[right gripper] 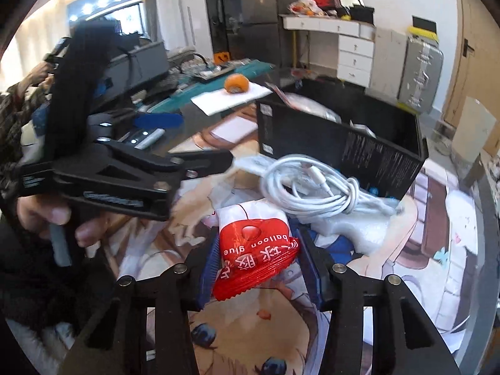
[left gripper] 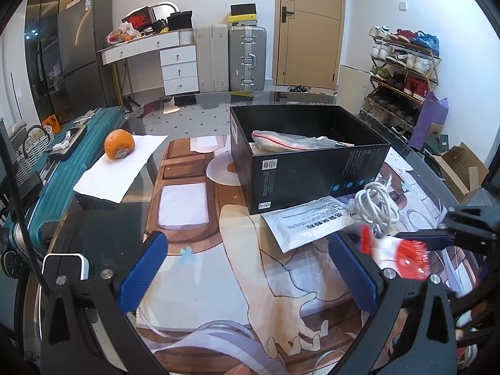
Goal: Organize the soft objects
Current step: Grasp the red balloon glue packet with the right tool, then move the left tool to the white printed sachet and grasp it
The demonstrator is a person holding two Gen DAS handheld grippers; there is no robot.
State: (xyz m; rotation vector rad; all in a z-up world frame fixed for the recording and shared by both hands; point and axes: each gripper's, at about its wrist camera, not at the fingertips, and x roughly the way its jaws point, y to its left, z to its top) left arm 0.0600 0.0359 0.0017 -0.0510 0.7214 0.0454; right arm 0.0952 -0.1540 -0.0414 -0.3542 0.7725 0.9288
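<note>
My right gripper (right gripper: 257, 257) is shut on a red and white balloon glue packet (right gripper: 254, 250) and holds it above the table; the packet also shows in the left wrist view (left gripper: 397, 254). My left gripper (left gripper: 250, 268) is open and empty over the printed table mat. A black box (left gripper: 307, 156) stands ahead with a zip bag (left gripper: 287, 140) inside; the box also shows in the right wrist view (right gripper: 340, 134). A coiled white cable (right gripper: 315, 187) and a white flat pouch (left gripper: 307, 222) lie in front of the box.
An orange fruit (left gripper: 119, 144) sits on white paper (left gripper: 118, 168) at the table's left edge. A teal suitcase (left gripper: 53, 168) stands left of the table. Suitcases, drawers, a door and a shoe rack (left gripper: 403, 75) are behind.
</note>
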